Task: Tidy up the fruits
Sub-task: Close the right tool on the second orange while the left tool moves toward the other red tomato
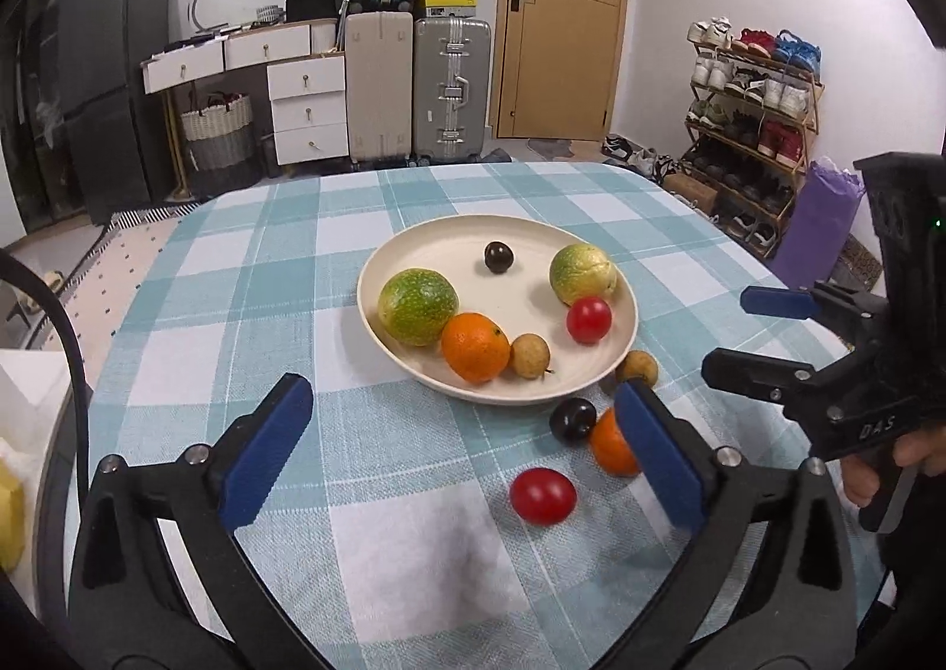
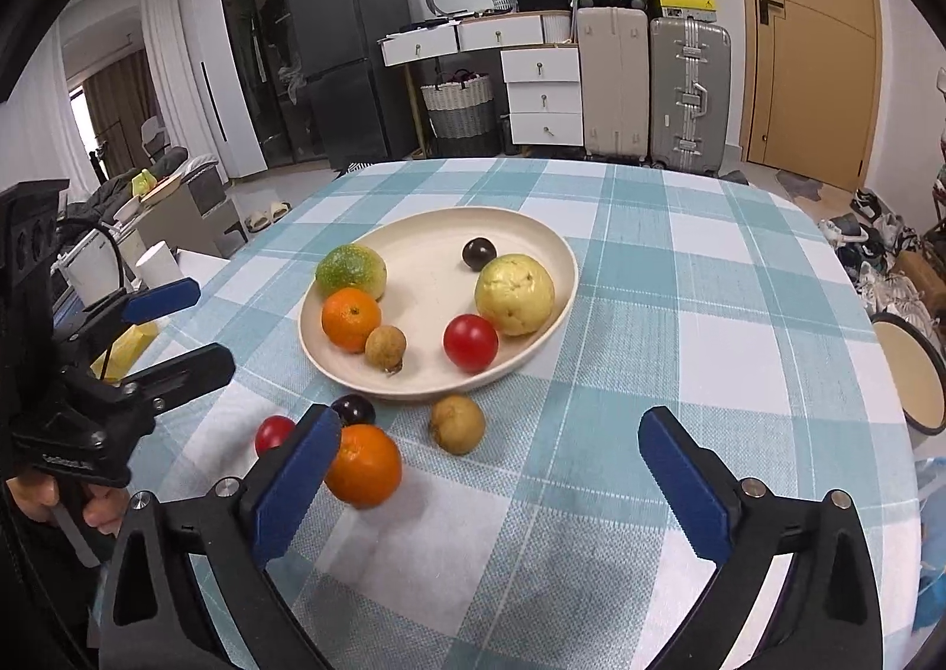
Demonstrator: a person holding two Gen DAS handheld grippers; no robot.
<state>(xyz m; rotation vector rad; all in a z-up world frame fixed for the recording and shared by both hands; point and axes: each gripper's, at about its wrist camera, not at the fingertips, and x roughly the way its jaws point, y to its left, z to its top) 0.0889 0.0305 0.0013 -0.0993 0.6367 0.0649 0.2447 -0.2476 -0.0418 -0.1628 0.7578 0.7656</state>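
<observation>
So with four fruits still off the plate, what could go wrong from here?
1. The loose orange, dark plum and red tomato sit bunched together; grabbing one may roll the others.
2. The plate already holds six round fruits, so dropping another in could knock one over the low rim.

Woven checked tablecloth (image 1: 248,315) is seen, matt; plate (image 1: 408,250) looks smooth, matt cream; red tomato (image 1: 543,495) is glossy, orange (image 2: 362,464) finely dimpled.

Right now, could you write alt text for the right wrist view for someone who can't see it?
A cream plate on a checked tablecloth holds six fruits; four more lie loose on the cloth before it. The open right tool hovers near them, holding nothing.
</observation>
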